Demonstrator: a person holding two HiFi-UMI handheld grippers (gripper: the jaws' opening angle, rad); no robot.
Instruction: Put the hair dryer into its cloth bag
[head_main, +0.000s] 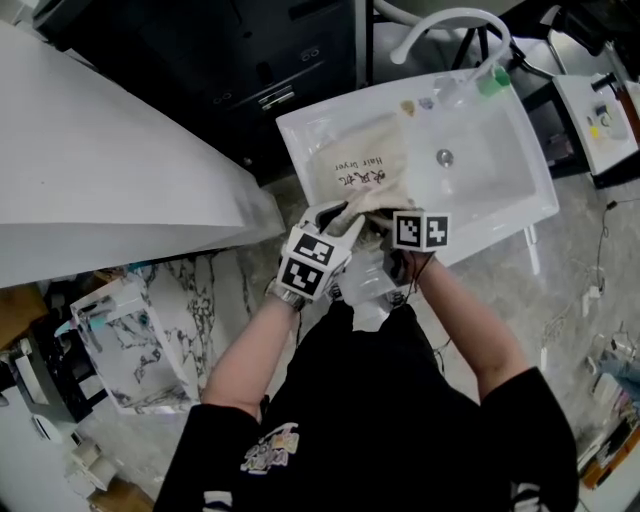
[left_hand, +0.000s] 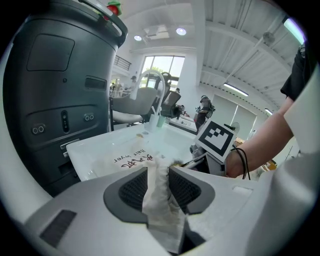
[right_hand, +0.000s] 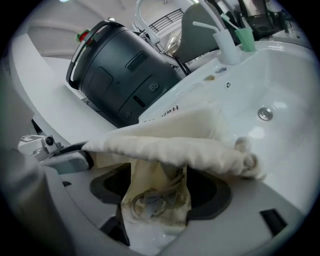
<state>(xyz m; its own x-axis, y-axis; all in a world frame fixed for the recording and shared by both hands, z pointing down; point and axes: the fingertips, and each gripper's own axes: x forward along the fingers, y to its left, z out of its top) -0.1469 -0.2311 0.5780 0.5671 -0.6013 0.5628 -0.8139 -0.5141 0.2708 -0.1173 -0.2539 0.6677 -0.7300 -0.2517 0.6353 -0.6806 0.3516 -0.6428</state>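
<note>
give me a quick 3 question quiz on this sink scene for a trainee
1. Where does the cloth bag mostly lie? A in the white sink; B on the floor; C on top of the dark machine.
2. True or false: nothing stands between the jaws of the right gripper.
3. Which English words are printed on the bag?
Key: 1 A; 2 false, cloth is between them; 3 Hair Dryer.

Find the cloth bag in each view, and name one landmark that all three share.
Head view: cloth bag at centre, in the sink's left half.
Left gripper view: lower centre, between the jaws.
Right gripper view: centre, draped across the jaws.
Shared landmark: white sink.
</note>
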